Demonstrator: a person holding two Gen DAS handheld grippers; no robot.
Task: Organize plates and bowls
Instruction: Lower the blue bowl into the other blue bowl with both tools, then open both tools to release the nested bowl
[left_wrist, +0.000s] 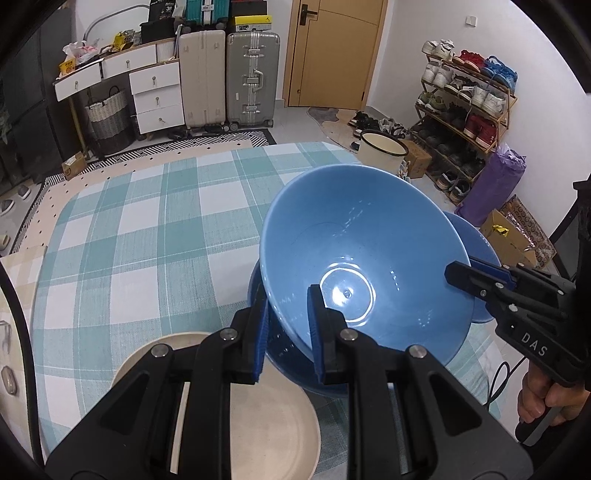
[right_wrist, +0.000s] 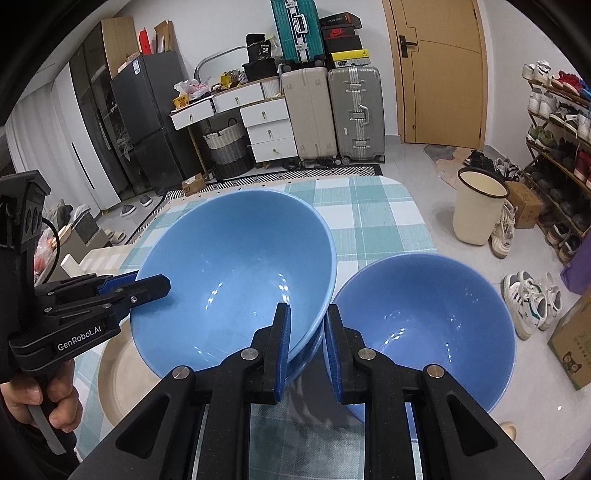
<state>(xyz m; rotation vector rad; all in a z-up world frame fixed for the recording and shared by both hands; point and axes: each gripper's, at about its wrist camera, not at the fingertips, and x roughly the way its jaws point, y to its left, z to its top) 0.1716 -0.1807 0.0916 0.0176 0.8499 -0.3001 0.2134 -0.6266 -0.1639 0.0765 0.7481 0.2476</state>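
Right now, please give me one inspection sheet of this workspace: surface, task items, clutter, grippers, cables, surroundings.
Surface: table with a teal and white checked cloth.
Job's things: large blue bowl lifted and tilted above a darker blue dish; smaller blue bowl beside it; beige plate near the front edge.
Clutter: nothing seen on the cloth apart from the dishes.
Grippers: left gripper shut on the large blue bowl's near rim; right gripper shut on its opposite rim.
Cables: black cable hangs below the right gripper.
Surroundings: suitcases, white drawers, shoe rack, cream bin, wooden door.
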